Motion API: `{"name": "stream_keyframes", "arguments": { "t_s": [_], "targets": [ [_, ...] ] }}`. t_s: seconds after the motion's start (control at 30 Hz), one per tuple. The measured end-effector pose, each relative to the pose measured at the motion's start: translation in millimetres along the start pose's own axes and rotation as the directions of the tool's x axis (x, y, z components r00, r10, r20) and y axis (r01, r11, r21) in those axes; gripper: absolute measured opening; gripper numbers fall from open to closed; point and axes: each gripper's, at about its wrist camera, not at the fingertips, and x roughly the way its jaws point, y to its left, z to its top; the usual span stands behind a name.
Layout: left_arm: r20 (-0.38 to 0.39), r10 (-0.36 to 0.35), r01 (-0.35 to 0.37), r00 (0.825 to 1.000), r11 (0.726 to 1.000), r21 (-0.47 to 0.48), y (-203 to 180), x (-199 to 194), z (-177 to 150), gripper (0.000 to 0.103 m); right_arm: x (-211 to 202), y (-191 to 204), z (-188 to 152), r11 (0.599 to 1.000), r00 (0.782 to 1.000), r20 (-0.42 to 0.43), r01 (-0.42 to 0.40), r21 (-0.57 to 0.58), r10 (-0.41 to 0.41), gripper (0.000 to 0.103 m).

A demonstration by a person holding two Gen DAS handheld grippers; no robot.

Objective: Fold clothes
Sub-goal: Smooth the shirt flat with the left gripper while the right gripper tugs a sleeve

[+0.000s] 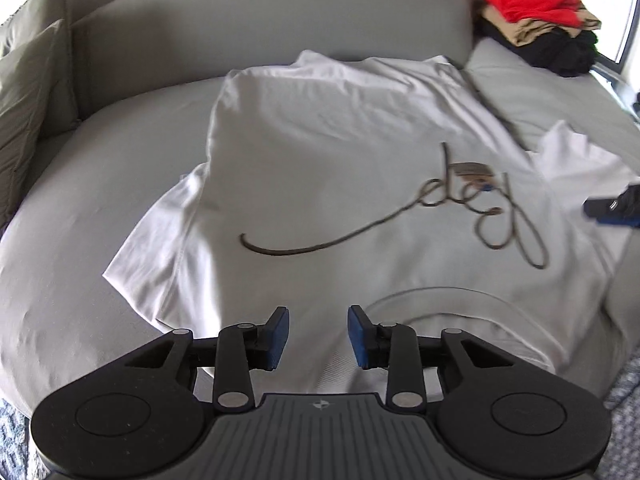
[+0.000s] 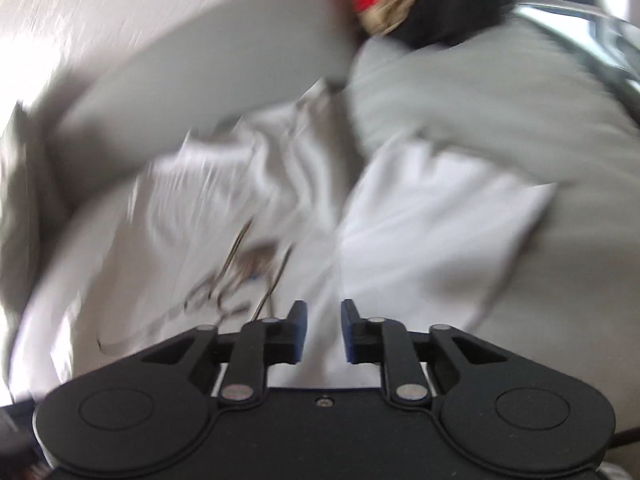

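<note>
A white T-shirt [image 1: 320,152] with dark script lettering [image 1: 472,204] lies spread on a grey sofa seat [image 1: 60,208], its neckline [image 1: 440,300] nearest me and one sleeve [image 1: 152,252] out to the left. My left gripper [image 1: 318,334] hovers over the collar area, jaws apart with nothing between them. The right wrist view is blurred by motion. It shows the same shirt [image 2: 420,220] with its right sleeve spread, and my right gripper [image 2: 324,330] above the cloth, open a little and holding nothing. The right gripper's dark tip [image 1: 616,208] shows at the left view's right edge.
A pile of folded clothes, red on top of tan and black [image 1: 540,20], sits at the sofa's far right corner. Olive cushions [image 1: 28,92] lean at the left. The curved backrest [image 1: 260,12] runs behind the shirt. A patterned rug [image 1: 624,400] lies below.
</note>
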Motion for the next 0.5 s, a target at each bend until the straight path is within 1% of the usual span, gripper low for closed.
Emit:
{"name": "stream_keyframes", "arguments": {
  "t_s": [0.07, 0.13, 0.17, 0.23, 0.27, 0.33, 0.4, 0.43, 0.47, 0.5],
  "targets": [
    [-0.024, 0.002, -0.002, 1.000, 1.000, 0.015, -2, 8, -5, 0.030, 20, 8, -5, 0.999, 0.999, -0.044, 0.023, -0.034, -0.025, 0.018],
    [-0.024, 0.004, -0.003, 1.000, 0.999, 0.042, -7, 6, -15, 0.029, 25, 9, -17, 0.990, 0.991, -0.066, 0.113, -0.080, -0.118, 0.018],
    [-0.022, 0.004, -0.003, 1.000, 0.998, 0.063, -10, 2, -20, 0.028, 26, 8, -23, 0.981, 0.983, -0.071, 0.162, -0.105, -0.170, 0.018],
    [-0.025, -0.015, 0.017, 1.000, 0.995, 0.098, -15, -9, -29, 0.026, 17, 0, -36, 0.963, 0.963, -0.090, 0.244, -0.119, -0.255, 0.017],
    [-0.029, -0.025, 0.028, 0.999, 0.993, 0.113, -17, -13, -33, 0.026, 11, -6, -42, 0.958, 0.957, -0.105, 0.259, -0.119, -0.272, 0.015],
    [-0.031, -0.045, 0.049, 0.998, 0.989, 0.142, -18, -22, -41, 0.026, 0, -15, -50, 0.963, 0.955, -0.138, 0.253, -0.090, -0.263, 0.015],
    [-0.051, -0.102, 0.108, 0.993, 0.986, 0.127, -15, -29, -46, 0.027, -13, -20, -55, 0.969, 0.956, -0.156, 0.242, -0.050, -0.247, 0.015],
    [-0.054, -0.130, 0.135, 0.990, 0.986, 0.102, -11, -33, -48, 0.028, -21, -18, -55, 0.973, 0.963, -0.139, 0.228, -0.034, -0.230, 0.019],
    [-0.046, -0.144, 0.148, 0.988, 0.986, 0.076, -7, -36, -49, 0.028, -28, -13, -55, 0.977, 0.970, -0.114, 0.211, -0.032, -0.214, 0.023],
    [-0.033, -0.154, 0.156, 0.987, 0.986, 0.051, -3, -40, -49, 0.028, -35, -5, -55, 0.981, 0.977, -0.085, 0.192, -0.036, -0.195, 0.026]
  ]
}}
